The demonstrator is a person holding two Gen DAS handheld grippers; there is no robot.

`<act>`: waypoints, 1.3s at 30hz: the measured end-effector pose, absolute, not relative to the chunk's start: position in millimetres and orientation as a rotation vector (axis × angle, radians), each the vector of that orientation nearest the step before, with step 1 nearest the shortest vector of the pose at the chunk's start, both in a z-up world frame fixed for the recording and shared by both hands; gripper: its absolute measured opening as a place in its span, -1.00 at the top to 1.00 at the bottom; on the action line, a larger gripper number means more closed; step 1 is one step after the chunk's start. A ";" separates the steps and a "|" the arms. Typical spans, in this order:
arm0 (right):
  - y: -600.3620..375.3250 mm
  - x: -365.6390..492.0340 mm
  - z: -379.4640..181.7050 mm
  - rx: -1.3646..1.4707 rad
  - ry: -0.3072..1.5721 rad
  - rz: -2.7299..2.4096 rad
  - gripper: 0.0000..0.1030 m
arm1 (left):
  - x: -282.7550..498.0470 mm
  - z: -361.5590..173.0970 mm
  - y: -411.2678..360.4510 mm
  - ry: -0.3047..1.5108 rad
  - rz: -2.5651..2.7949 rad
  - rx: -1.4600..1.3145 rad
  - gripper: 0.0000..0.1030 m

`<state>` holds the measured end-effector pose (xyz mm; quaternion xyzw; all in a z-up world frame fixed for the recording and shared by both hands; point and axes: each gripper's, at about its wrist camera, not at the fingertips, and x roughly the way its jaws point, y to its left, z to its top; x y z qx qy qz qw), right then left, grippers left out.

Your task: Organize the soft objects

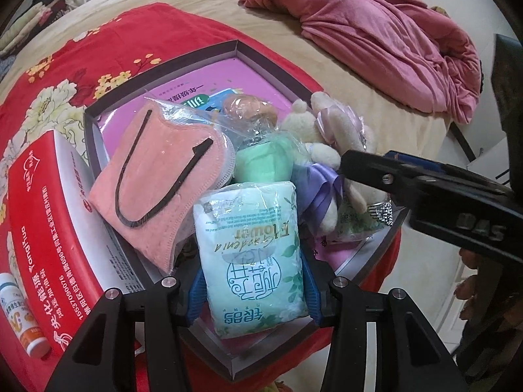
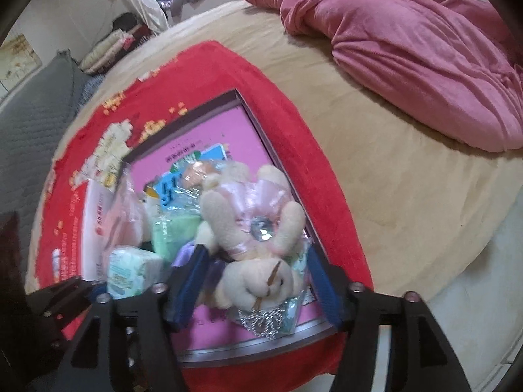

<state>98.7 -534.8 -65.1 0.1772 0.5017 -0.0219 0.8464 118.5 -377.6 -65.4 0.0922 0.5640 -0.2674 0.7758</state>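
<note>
Crinkly tissue pack point(image 1: 251, 254) squeezed by left claw point(image 1: 251, 294).

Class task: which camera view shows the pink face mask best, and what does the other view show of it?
The left wrist view: the mask lies in full sight, sharp, with its dark ear loop clear. The right wrist view shows only a blurred pale-pink patch at the box's left side.

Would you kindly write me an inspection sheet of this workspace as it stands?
Surface: red floral blanket on a beige bed.
Job's things: tissue pack, bagged pink mask, green bundle and plush bunny in the shallow tray.
Clutter: red box, small bottle.
Grippers: left gripper jaws shut on the tissue pack; right gripper jaws open around the bunny.
Cables: nothing seen.
Surroundings: crumpled pink quilt.
</note>
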 end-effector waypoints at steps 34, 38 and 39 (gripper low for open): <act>-526.9 52.0 -12.9 0.376 0.958 -0.118 -0.36 | 89.3 -26.2 -349.2 1.188 -0.644 0.164 -0.35; -517.7 44.9 -2.7 0.366 0.947 -0.114 -0.37 | 85.1 -10.4 -335.2 1.154 -0.648 0.139 -0.41; -513.9 42.6 1.1 0.360 0.941 -0.110 -0.37 | 83.3 -6.0 -332.1 1.143 -0.648 0.138 -0.46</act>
